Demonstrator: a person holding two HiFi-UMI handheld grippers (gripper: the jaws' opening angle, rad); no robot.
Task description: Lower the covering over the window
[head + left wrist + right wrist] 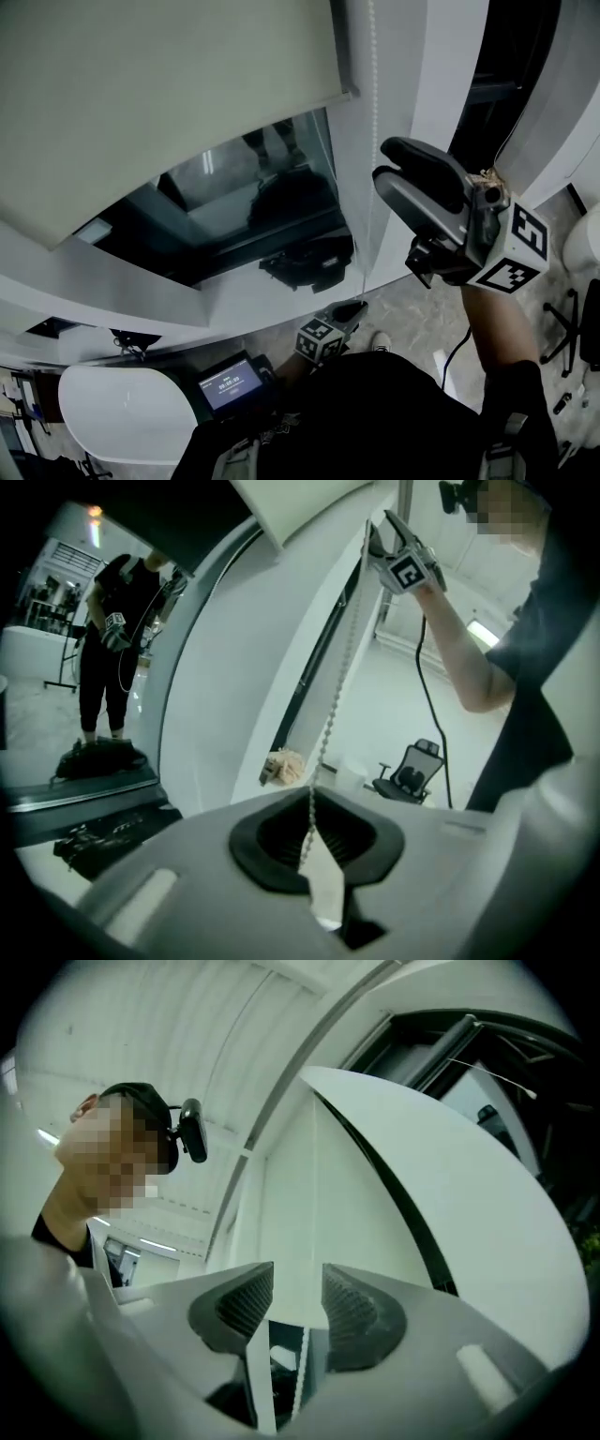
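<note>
The left gripper (314,841) is low, near the person's body, and its jaws are closed on the bead chain (337,696). In the left gripper view the chain enters straight between the black pads and is pinched there. From this grip the chain goes up and far, along the white window frame (394,56) on the right side.

The right gripper (389,161) is raised high, just beside the same chain. Its jaws stand wide apart. In the right gripper view the chain (300,1372) passes in the gap between the ribbed pads (352,1312), but they do not press on it, so this gripper holds nothing.

Farther out hangs the roller blind (159,103). It covers the upper left part of the window, and its bottom edge crosses the glass at a slant in the head view. Below this edge the dark window glass (234,206) is bare and shows reflections.

I judge the task as partly done: the covering is down over a part of the window, and a clear strip of glass is left to cover. The next pull probably needs the open right gripper to close on the chain higher up.
</note>
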